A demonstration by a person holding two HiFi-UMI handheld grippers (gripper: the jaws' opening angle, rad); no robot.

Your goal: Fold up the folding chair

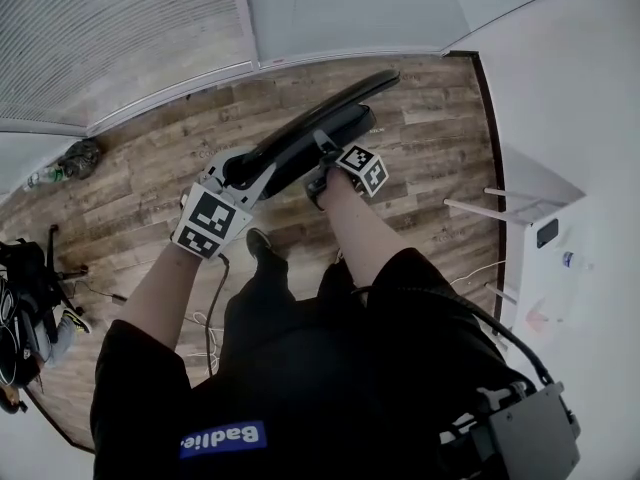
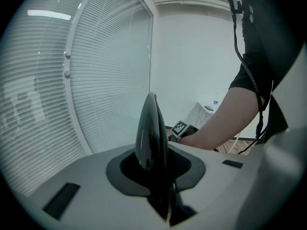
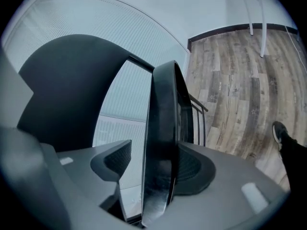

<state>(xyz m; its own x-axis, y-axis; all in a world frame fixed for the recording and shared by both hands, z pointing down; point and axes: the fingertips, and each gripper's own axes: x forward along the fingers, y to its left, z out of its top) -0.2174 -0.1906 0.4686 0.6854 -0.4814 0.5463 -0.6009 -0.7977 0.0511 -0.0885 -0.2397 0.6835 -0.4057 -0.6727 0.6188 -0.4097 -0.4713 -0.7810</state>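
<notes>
In a white-walled room with a wood-plank floor (image 1: 440,138) and window blinds (image 1: 120,38) running along one side, a person is standing over a black folding chair (image 1: 300,138). The chair is leaning out in front of their legs, its panels drawn close together. The left gripper (image 1: 235,170) is clamping a thin black edge of the chair, with both pads pressing against it. The right gripper (image 1: 325,148) is straddling a thicker edge just beside it. Its fingers are standing apart: one pad (image 3: 194,169) is lying against the panel while the other pad (image 3: 115,159) is leaving a sliver of daylight.
</notes>
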